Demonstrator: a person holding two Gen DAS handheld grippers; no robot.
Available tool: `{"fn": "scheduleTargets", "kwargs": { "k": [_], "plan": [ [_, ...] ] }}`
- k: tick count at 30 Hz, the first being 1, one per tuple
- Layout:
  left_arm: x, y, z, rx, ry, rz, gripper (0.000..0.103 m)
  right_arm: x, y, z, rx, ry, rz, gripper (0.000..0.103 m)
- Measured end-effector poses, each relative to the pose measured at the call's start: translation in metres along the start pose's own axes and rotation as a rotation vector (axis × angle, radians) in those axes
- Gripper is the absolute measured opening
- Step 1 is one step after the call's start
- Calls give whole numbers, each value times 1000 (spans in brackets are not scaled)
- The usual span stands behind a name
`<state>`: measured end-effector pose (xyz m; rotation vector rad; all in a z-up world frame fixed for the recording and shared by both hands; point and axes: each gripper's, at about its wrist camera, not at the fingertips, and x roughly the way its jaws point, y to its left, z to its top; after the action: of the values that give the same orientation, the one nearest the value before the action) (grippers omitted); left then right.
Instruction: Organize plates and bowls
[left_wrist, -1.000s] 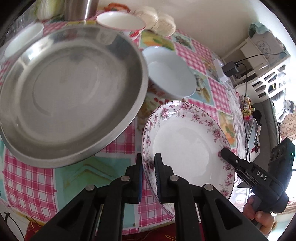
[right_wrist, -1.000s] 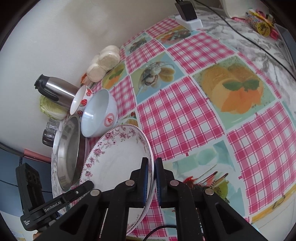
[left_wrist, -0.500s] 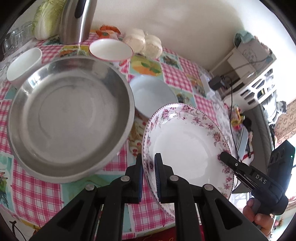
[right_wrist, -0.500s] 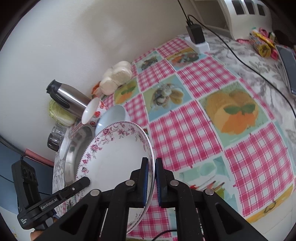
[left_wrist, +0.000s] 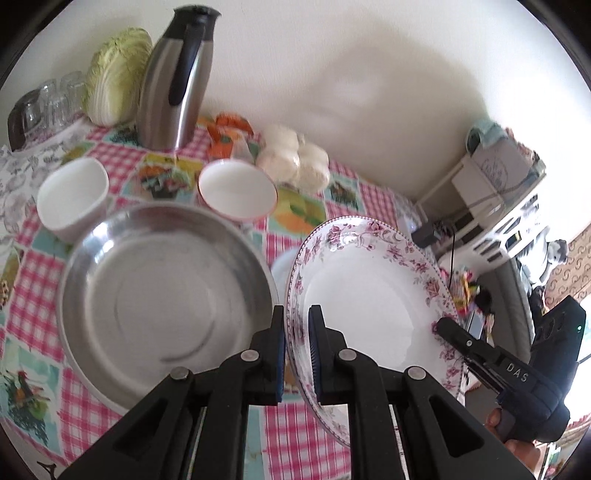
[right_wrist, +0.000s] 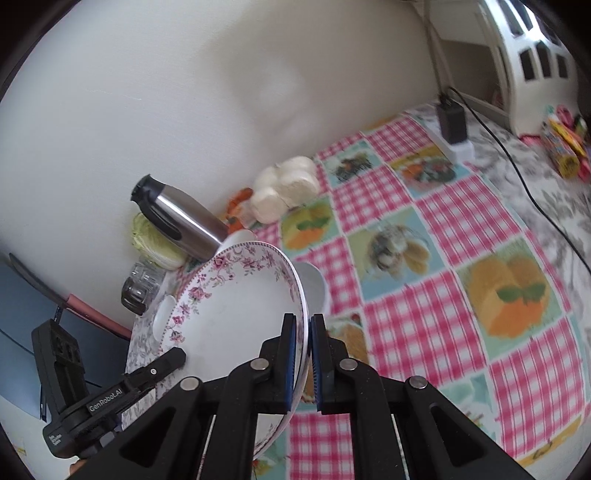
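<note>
Both grippers hold one white plate with a pink flower rim (left_wrist: 369, 295), lifted above the table. My left gripper (left_wrist: 296, 347) is shut on its near-left rim. My right gripper (right_wrist: 303, 354) is shut on the opposite rim, and the plate (right_wrist: 236, 306) shows there too. A large steel plate (left_wrist: 162, 295) lies on the table to the left. Two white bowls (left_wrist: 72, 195) (left_wrist: 238, 190) stand behind it. A pale bowl (right_wrist: 314, 291) sits partly hidden under the flowered plate.
A steel thermos jug (left_wrist: 177, 81), a cabbage (left_wrist: 114, 88), glasses (left_wrist: 44, 103) and wrapped buns (left_wrist: 295, 162) stand along the back wall. A charger block with cable (right_wrist: 452, 125) lies at the far right of the checked tablecloth (right_wrist: 443, 295).
Both grippers have lifted the flowered plate higher and tilted back. The table and steel plate look farther away, and the back wall items have come into view.
</note>
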<state>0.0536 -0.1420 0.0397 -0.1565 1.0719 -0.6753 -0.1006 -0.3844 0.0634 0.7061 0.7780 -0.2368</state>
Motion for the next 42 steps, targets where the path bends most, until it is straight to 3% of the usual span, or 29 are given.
{"fn": "scheduleTargets", "kwargs": {
  "k": [15,31,42],
  "plan": [
    [-13,33,40,-71,-99,29,12,40,46,30,-49,15,63,9],
    [-8,89,35,-175,-85,40,12,91,62,8,-72,104,76,9],
    [-23,142,33,-271,-101,68,11,129,98,-11,-109,188,119,9]
  ]
}}
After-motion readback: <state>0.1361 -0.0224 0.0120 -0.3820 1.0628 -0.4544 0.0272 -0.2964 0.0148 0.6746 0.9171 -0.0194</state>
